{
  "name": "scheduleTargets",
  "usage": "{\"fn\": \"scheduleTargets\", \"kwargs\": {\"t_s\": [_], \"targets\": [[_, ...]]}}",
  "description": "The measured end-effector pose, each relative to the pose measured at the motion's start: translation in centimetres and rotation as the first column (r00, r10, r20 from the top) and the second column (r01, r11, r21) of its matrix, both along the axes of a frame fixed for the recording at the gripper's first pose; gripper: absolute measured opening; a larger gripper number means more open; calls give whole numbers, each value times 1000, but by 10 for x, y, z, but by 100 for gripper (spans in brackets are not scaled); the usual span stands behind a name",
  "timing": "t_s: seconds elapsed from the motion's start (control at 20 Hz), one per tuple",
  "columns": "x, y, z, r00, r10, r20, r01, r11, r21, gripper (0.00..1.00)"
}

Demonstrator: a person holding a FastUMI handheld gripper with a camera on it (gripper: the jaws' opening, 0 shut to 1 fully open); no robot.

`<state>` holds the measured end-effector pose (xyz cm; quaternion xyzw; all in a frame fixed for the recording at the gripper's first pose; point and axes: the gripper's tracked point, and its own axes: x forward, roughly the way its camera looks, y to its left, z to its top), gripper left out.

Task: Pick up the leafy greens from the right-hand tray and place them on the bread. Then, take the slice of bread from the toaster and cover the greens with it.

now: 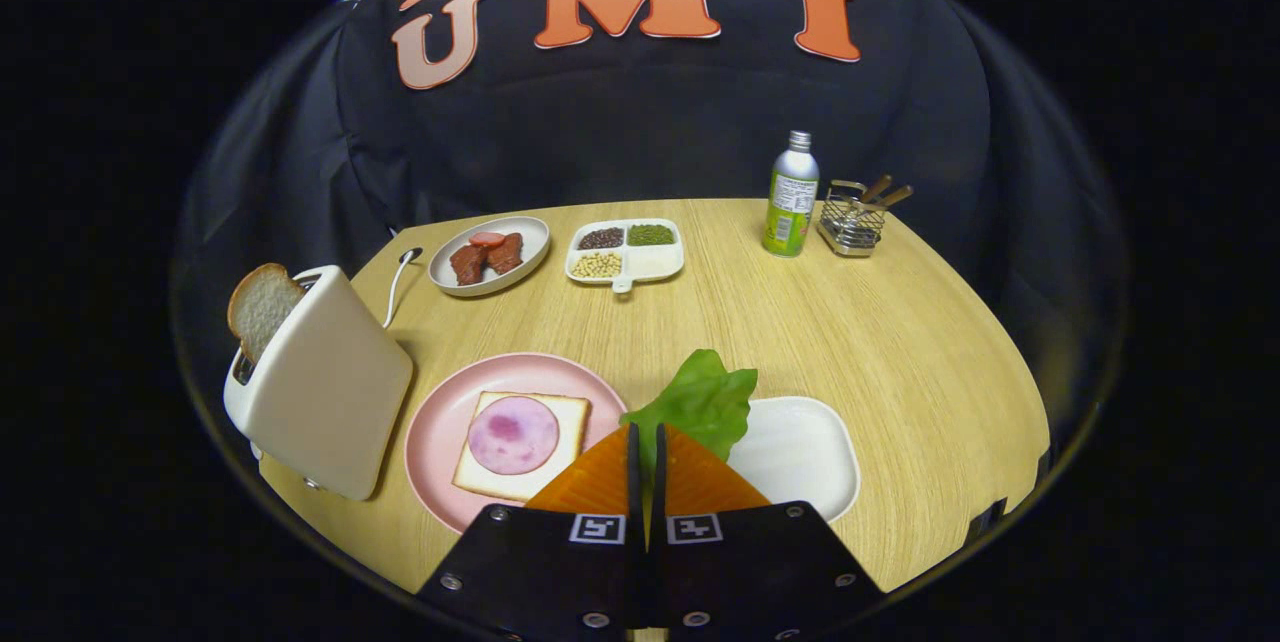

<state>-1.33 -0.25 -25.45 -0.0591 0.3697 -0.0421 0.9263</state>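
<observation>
My gripper (645, 430) is shut on a green lettuce leaf (700, 402), which sticks up and forward from between the fingertips. The leaf hangs above the gap between the white tray (810, 452) on the right and the pink plate (440, 422) on the left. On the pink plate lies a slice of bread (570, 417) with a round slice of ham (513, 434) on top. Further left stands a white toaster (325, 397) with a slice of bread (258, 307) poking out of its slot.
At the back of the wooden table are a grey plate of meat pieces (490, 255), a divided dish of beans (625, 252), a green bottle (791, 197) and a wire cutlery basket (852, 220). The toaster's cord (398, 272) runs to the table's far left edge.
</observation>
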Motion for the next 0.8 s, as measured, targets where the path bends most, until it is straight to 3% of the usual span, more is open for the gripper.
{"fn": "scheduleTargets", "kwargs": {"t_s": [0.35,0.8], "targets": [[7,54,-11,995,91,-30,-90,995,34,1],[10,92,-24,987,153,-53,-149,986,69,1]]}}
